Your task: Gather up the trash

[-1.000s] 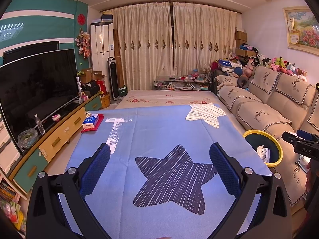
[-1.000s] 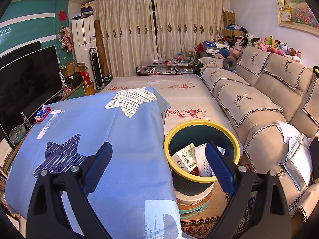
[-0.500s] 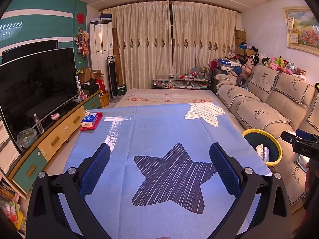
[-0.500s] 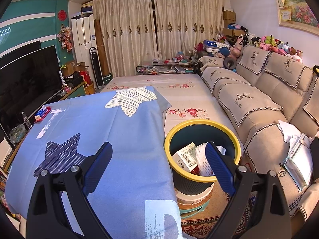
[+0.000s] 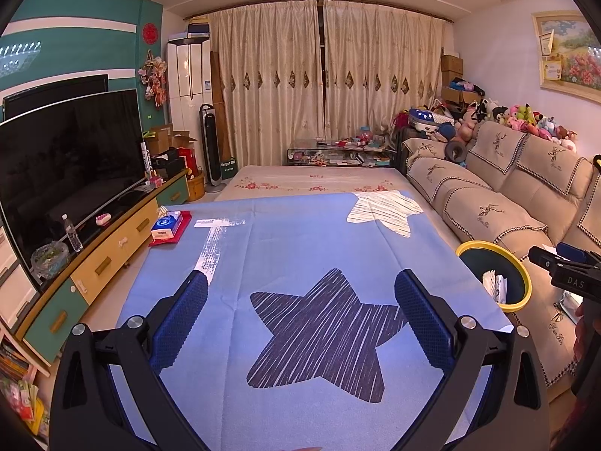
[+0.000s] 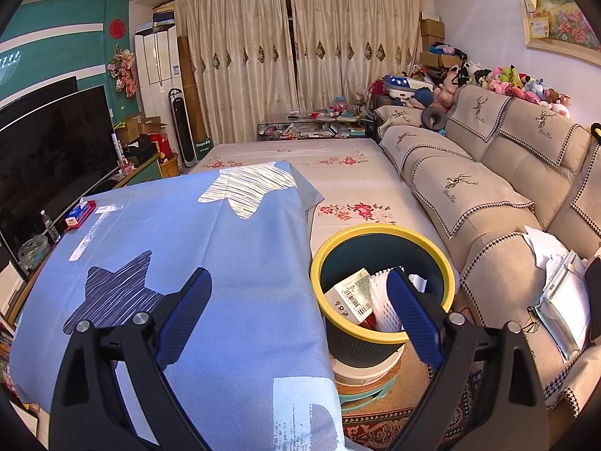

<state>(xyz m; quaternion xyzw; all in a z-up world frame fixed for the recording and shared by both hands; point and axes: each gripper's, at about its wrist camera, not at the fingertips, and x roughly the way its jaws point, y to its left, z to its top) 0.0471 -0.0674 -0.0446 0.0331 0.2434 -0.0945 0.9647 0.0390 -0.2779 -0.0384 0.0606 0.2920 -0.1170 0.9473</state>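
Both claws stand spread wide with nothing between them: left gripper [image 5: 300, 300] over the blue star-printed cloth [image 5: 300, 248], right gripper [image 6: 300, 300] beside the yellow-rimmed dark bin [image 6: 383, 285] holding the paper trash [image 6: 353, 297]. Swinging sideways, a finger could catch the rim and tip it.

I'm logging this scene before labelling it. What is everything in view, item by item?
tablecloth: one, blue with stars, covering the table
trash bin: one, dark with yellow rim, beside the table, holding a barcoded box and white foam netting
tissue pack: one, blue-white, on a red mat at the table's far left corner
television: one, black, left wall
sofa: one, beige, right
left gripper: blue fingers, open, empty
right gripper: blue fingers, open, empty
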